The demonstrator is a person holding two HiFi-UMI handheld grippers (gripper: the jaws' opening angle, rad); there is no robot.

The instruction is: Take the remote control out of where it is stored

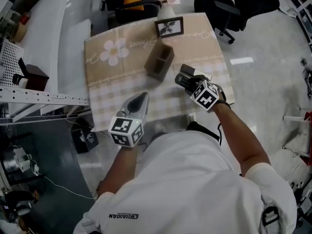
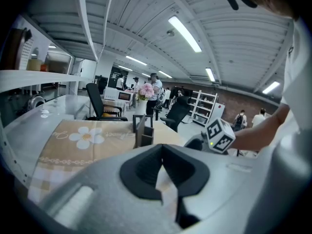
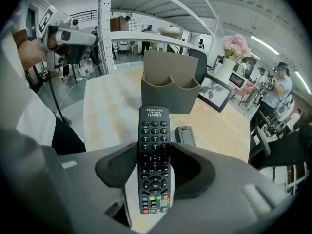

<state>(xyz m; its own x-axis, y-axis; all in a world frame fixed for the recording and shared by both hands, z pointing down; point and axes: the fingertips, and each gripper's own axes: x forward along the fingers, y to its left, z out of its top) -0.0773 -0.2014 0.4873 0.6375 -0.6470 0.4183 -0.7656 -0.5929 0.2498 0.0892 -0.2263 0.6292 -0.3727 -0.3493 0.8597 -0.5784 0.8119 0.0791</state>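
Your right gripper (image 3: 155,165) has its jaws spread wide and pressed against the two long sides of the black remote control (image 3: 153,126). The remote runs up the middle of the right gripper view, buttons facing the camera. It is clear of the grey two-pocket holder (image 3: 170,94), which stands upright just beyond its far end on the tan tablecloth (image 1: 117,94). A small dark device (image 3: 185,135) lies flat on the cloth just right of the remote. In the head view the holder sits at upper centre, with a picture frame (image 1: 169,27) behind it. Your left gripper (image 1: 137,104) is at lower centre left over the checked edge of the cloth, its jaws closed tip to tip with nothing between them.
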